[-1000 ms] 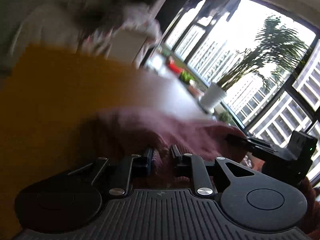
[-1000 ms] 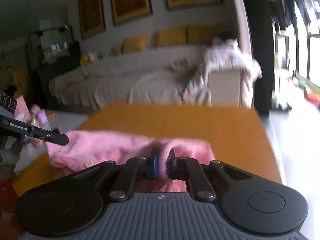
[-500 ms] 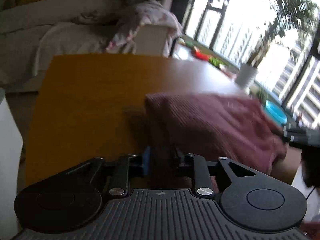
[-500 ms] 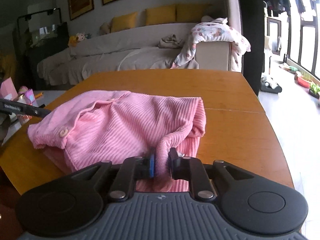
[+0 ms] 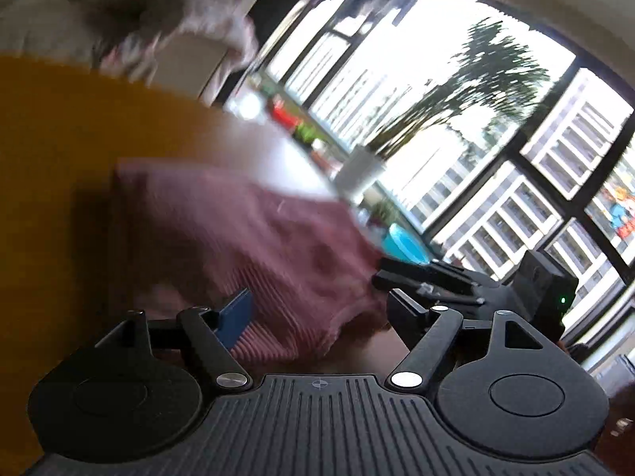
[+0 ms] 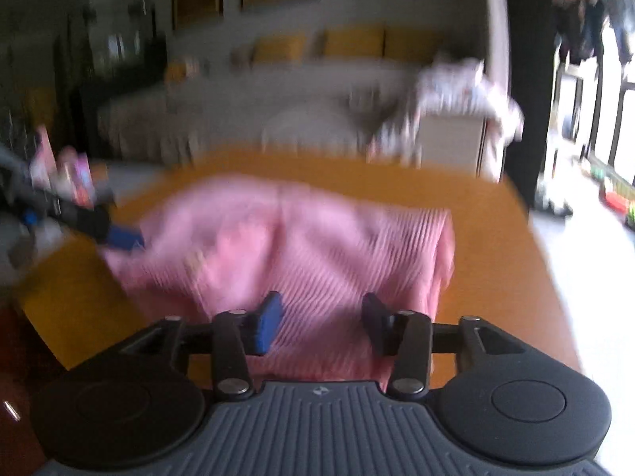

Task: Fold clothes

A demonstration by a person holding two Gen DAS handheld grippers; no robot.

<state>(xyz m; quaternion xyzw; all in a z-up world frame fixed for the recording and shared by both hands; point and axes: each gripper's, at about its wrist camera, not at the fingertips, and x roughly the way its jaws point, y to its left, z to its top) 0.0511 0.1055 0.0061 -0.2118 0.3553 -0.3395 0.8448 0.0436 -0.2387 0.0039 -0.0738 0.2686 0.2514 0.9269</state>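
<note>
A pink ribbed garment (image 6: 317,246) lies folded in a loose heap on the orange wooden table (image 6: 488,285). It looks darker pink in the left wrist view (image 5: 254,246). My right gripper (image 6: 323,323) is open just above the garment's near edge, holding nothing. My left gripper (image 5: 321,313) is open at the garment's left end, holding nothing. In the right wrist view the left gripper (image 6: 103,230) shows at the garment's left end. In the left wrist view the right gripper (image 5: 456,281) shows at the right. Both views are motion-blurred.
A grey sofa (image 6: 238,107) with yellow cushions and a draped floral cloth (image 6: 456,95) stands beyond the table. Large windows with a potted plant (image 5: 361,174) and a blue bowl (image 5: 405,244) lie past the table's right side. The table's near edge is close below both grippers.
Both grippers were shut on the garment and have opened and let it go. The garment now rests on the table. Both cameras are moving, and the left view has swung toward the window.
</note>
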